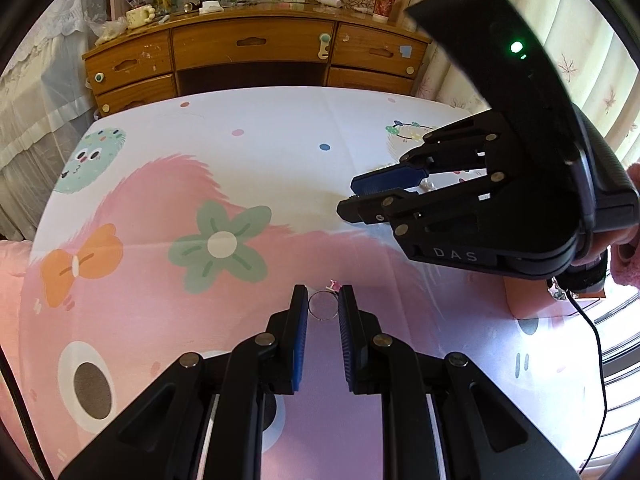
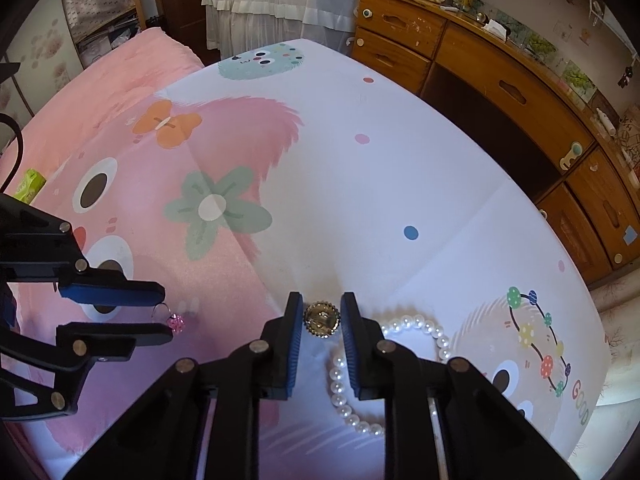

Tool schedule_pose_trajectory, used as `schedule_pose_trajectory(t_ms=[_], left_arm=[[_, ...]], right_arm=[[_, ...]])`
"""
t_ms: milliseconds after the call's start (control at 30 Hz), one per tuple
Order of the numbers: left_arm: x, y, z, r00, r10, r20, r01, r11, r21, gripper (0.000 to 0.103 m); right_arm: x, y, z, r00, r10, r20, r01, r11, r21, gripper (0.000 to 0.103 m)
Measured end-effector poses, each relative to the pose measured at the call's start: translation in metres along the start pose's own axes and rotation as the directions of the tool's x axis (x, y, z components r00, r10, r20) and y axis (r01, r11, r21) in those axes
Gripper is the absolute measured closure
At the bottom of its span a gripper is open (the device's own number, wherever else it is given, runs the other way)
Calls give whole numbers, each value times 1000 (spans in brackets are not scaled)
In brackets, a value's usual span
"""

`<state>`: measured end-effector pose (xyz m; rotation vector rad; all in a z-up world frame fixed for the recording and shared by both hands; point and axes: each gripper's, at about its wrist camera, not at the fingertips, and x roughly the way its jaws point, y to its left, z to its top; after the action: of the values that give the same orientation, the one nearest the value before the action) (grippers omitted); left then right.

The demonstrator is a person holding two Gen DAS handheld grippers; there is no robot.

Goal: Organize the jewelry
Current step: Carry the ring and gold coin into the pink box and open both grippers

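Left gripper (image 1: 323, 307): jaws drawn in close on a thin silver ring (image 1: 323, 306) with a small pink stone (image 2: 177, 322); the band sits upright between the blue pads.
Right gripper (image 2: 322, 318): jaws narrowed around a round gold brooch (image 2: 322, 319); both pads appear to touch its scalloped rim, though the fisheye view leaves contact uncertain.
Pearl bracelet (image 2: 434, 334): looped on the sheet, just right of the right gripper's fingers and partly under them.
Surface: cartoon-print bedsheet (image 2: 380, 184), pink and white.
Backdrop: wooden dresser (image 1: 256, 56) beyond the bed's far edge.
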<state>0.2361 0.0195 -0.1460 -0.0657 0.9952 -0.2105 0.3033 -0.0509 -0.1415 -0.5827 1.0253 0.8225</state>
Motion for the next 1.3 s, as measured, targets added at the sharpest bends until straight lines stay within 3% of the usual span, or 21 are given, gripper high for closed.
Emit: schedule_pose_trajectory(t_ms=[300,567,867,1300], left_arm=[[-41,-14,7,999,34,39,-34,999,7,90],[-72,-53,11,995,34,92,-39,998,55,90],[-93,-111,16,989,-5,150,-12,994,113,90],[-91,-186,30,977,-120,177,80,973,218,90]], right_arm=[[-72,0,-2,984,12,179,-26,997,72,84],[-156,-5,-44,953,-45,298,-17,979,203,84],[-210,-6,-106,938,-126,324,16,946,323,84],[-245,-27,-187,920,-305,247,129,828,545,84]])
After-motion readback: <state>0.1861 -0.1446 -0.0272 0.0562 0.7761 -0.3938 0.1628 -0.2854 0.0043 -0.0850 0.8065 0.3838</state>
